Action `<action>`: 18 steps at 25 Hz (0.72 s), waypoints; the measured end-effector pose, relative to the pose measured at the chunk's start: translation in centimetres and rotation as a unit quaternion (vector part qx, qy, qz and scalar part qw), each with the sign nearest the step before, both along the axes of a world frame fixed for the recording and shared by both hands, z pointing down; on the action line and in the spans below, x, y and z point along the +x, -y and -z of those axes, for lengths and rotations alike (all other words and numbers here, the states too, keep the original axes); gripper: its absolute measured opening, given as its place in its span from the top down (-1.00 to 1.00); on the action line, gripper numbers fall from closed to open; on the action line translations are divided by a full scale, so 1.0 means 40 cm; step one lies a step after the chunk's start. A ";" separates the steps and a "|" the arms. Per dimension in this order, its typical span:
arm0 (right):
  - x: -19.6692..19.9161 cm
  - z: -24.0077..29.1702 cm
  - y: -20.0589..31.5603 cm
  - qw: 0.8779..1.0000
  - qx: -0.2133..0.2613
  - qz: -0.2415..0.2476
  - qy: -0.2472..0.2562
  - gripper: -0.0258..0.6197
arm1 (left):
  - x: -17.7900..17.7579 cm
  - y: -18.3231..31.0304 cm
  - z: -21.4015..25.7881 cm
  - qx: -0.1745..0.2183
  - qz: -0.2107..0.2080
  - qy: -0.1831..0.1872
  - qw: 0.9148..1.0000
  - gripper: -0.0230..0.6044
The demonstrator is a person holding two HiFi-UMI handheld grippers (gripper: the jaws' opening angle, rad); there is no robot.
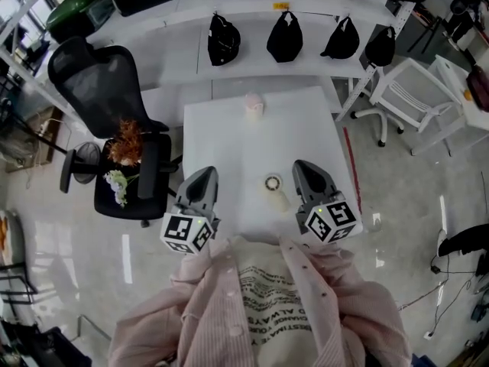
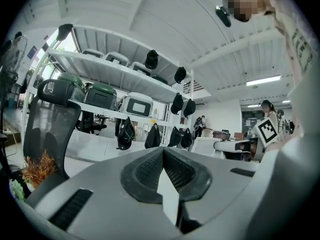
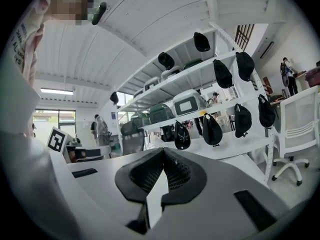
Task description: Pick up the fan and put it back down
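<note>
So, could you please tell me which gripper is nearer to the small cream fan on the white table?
Right. The right gripper is just to the right of the fan; the left gripper is farther off on its left.

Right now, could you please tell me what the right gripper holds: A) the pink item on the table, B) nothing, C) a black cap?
B: in the right gripper view, the right gripper has its jaws closed together with nothing between them.
</note>
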State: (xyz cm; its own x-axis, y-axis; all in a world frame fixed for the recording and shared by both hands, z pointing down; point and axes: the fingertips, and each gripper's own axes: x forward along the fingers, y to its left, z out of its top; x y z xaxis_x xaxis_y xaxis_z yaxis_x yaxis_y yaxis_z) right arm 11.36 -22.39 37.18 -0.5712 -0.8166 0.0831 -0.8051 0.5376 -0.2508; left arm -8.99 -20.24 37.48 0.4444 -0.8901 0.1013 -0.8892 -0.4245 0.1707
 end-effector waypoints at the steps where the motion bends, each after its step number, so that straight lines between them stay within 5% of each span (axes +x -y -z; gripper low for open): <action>1: 0.004 0.003 0.000 1.000 0.002 -0.004 0.002 0.92 | -0.005 0.001 0.004 0.003 0.003 0.000 1.000 0.92; 18: 0.030 0.013 -0.004 1.000 0.007 -0.025 0.002 0.92 | -0.029 -0.005 -0.006 -0.005 0.017 -0.001 1.000 0.92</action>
State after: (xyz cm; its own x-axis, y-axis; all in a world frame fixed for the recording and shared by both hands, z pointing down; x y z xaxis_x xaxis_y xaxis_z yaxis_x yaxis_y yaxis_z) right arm 12.58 -22.21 36.64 -0.5305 -0.8448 0.0699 -0.8298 0.5006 -0.2465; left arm -10.14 -20.04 37.71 0.4150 -0.9033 0.1087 -0.9024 -0.3934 0.1761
